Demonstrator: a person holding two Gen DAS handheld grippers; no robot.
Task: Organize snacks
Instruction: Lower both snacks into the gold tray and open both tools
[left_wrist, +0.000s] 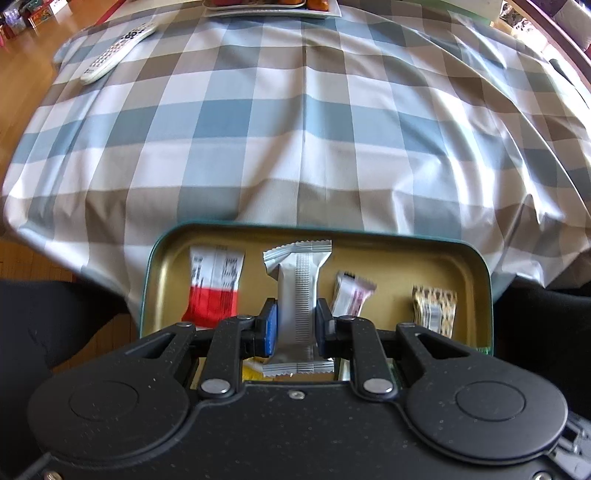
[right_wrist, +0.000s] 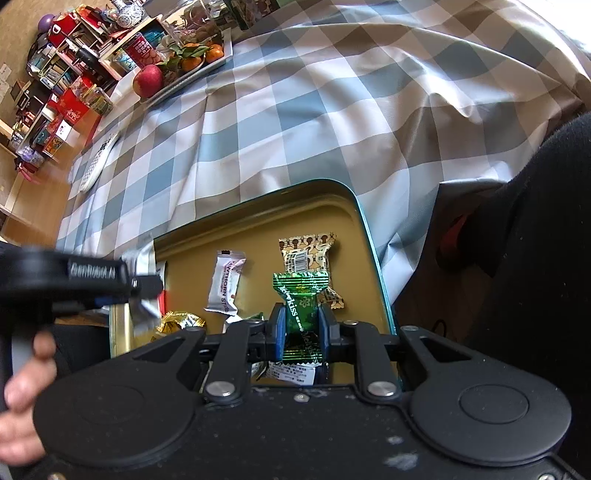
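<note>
In the left wrist view, a silver snack bar (left_wrist: 297, 295) is pinched by the left claw (left_wrist: 296, 326) above the gold tin (left_wrist: 476, 280). In the right wrist view, a green candy (right_wrist: 301, 314) is pinched by the right claw (right_wrist: 301, 332) over the same tin, beside a patterned packet (right_wrist: 306, 258).

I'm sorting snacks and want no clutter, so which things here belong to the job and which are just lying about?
Part of the job:
- left gripper holding silver bar
- right gripper holding green candy
- tin tray
- brown patterned snack
- red and white packet

Lying about:
- remote control
- fruit plate
- checked tablecloth
</note>
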